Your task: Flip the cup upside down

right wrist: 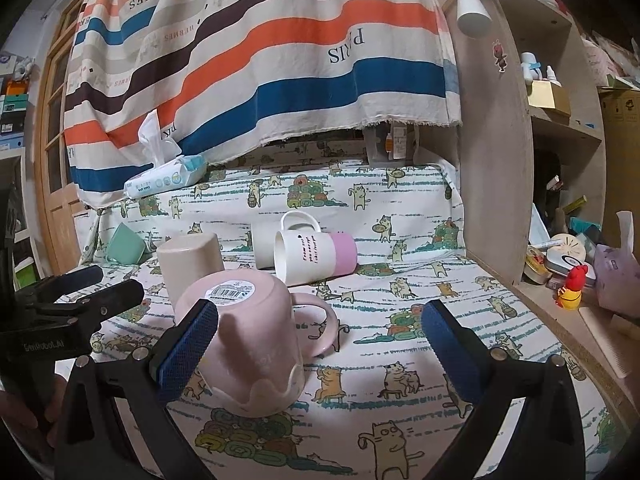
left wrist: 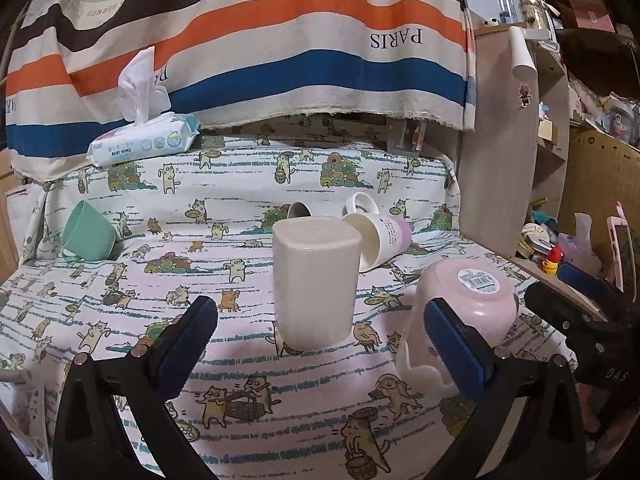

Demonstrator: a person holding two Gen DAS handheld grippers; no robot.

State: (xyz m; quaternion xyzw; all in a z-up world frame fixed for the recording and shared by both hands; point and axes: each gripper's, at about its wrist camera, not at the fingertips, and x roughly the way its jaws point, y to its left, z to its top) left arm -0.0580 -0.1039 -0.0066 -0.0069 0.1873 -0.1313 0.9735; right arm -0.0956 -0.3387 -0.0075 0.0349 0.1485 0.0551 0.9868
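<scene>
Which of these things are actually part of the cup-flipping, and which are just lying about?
Part of the job:
beige cup, upside down
pink mug, upside down
white-and-lilac mug, on its side
green cup, tipped
grey cup

Lying about:
baby wipes pack
striped cloth

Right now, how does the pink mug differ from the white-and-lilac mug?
The pink mug stands upside down, base up; the white-and-lilac mug lies on its side, mouth facing the left.
The pink mug is one colour with a barcode sticker on its base; the white-and-lilac mug is white with a lilac band and printed text.
Both have a loop handle and rest on the cat-print cloth.
</scene>
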